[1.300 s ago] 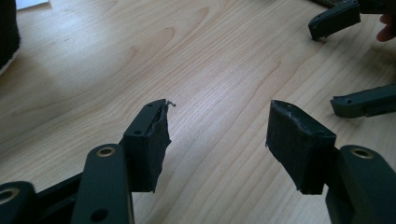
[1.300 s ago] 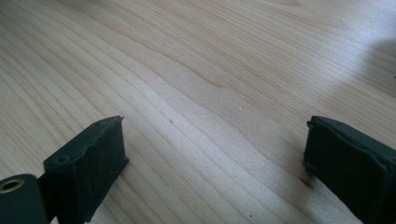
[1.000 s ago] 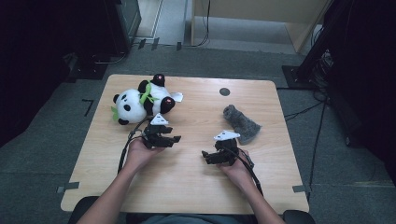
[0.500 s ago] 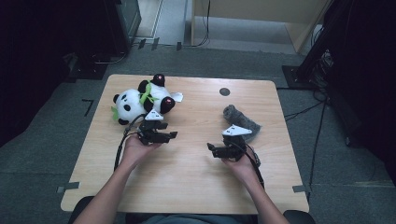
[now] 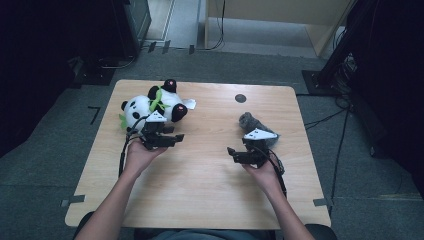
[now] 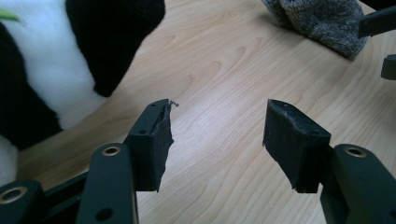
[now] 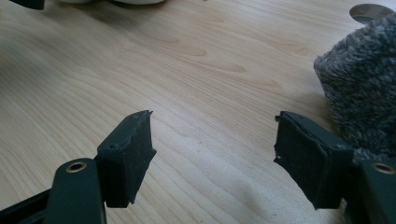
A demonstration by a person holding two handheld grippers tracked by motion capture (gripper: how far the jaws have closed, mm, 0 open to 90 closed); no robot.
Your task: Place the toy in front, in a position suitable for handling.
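A black-and-white panda plush (image 5: pixel 150 106) with a green leaf lies at the table's far left; its black limb and white body are seen close up in the left gripper view (image 6: pixel 42 74). My left gripper (image 5: pixel 176 138) (image 6: pixel 217 140) hovers just in front of it, pointing right. Its jaws have just been closing a little, with only bare wood between them. A grey fuzzy sock (image 5: pixel 250 121) (image 7: pixel 362 79) (image 6: pixel 322 21) lies at the right. My right gripper (image 5: pixel 232 152) (image 7: pixel 212 156) points left beside the sock, jaws apart after closing partway, with nothing held.
The wooden table (image 5: pixel 200 190) has bare room in the middle and front. A small dark round disc (image 5: pixel 240 98) (image 7: pixel 370 11) sits in the tabletop beyond the sock. Cables trail from both grippers toward the person. Dark equipment stands on the floor around the table.
The right gripper has moved right and away from the person, up beside the sock. The left gripper has shifted slightly toward the panda. Panda and sock lie as before.
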